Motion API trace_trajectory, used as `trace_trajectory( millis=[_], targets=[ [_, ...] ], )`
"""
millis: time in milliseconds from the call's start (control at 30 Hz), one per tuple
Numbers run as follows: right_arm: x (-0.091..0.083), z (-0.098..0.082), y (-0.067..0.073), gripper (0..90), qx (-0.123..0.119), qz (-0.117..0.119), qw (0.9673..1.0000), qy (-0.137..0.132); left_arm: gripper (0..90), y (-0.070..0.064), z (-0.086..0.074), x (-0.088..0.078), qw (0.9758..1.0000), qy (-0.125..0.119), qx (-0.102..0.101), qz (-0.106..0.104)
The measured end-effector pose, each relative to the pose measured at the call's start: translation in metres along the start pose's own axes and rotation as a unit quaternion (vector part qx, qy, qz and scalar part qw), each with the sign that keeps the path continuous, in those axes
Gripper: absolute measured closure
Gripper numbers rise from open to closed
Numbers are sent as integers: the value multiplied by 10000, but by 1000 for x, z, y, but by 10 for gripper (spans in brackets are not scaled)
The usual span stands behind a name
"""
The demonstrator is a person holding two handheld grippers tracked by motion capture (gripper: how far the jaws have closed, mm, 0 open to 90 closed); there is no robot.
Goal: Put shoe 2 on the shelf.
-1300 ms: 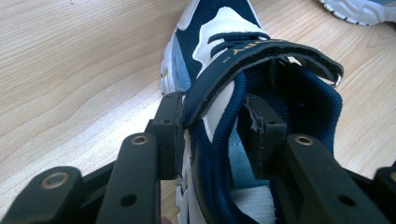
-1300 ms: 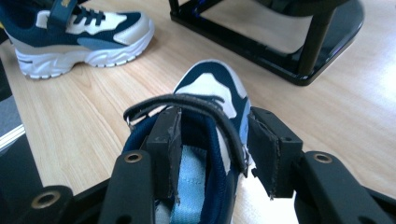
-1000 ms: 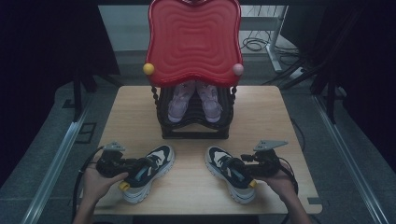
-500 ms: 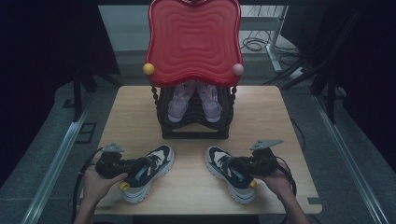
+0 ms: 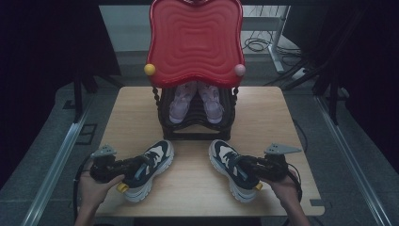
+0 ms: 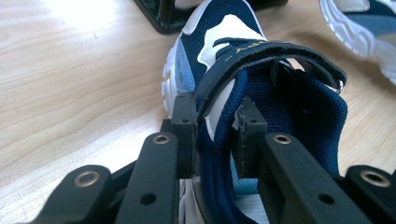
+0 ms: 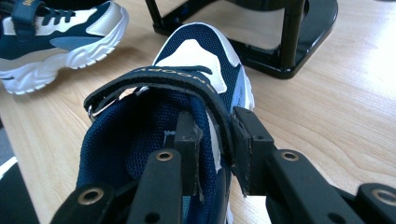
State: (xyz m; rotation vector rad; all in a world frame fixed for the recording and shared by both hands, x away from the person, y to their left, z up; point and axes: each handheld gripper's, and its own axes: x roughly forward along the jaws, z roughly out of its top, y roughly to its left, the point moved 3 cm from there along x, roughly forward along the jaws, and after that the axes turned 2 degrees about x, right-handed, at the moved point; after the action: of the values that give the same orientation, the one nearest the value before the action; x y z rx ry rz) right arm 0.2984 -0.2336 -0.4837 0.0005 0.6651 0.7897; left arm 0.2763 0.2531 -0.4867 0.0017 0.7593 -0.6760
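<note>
Two navy and white sneakers lie on the wooden table [image 5: 263, 117], toes towards the rack. My left gripper [image 5: 134, 168] reaches into the left sneaker [image 5: 153, 160] from its heel. Its jaws have just been closing and now clamp the shoe's side wall [image 6: 215, 128], one pad outside and one inside the opening, under the strap [image 6: 261, 51]. My right gripper [image 5: 244, 168] holds the right sneaker [image 5: 225, 157] the same way. Its jaws have also just been closing, and they pinch the side wall and strap [image 7: 215, 140].
A black shoe rack [image 5: 195, 134] with a red wavy top [image 5: 195, 42] stands at the table's middle back, with a pair of pink shoes [image 5: 181, 101] inside. Its foot [image 7: 289, 51] lies just beyond the right sneaker's toe. Dark floor and cables surround the table.
Both grippers stay at the sneakers' heel ends, and the right one has shifted a little. The sneakers lie where they were.
</note>
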Motion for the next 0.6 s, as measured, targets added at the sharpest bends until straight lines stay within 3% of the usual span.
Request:
trace_trajectory(
  millis=[333,600],
  targets=[
    [-15,-4,3,730,225,185,9983,-501,742,-6,-4,-15,9989,-448,-106,32],
    [-27,-3,3,731,340,126,9948,-947,741,-6,-9,-20,9972,-706,-238,-46]
  ],
)
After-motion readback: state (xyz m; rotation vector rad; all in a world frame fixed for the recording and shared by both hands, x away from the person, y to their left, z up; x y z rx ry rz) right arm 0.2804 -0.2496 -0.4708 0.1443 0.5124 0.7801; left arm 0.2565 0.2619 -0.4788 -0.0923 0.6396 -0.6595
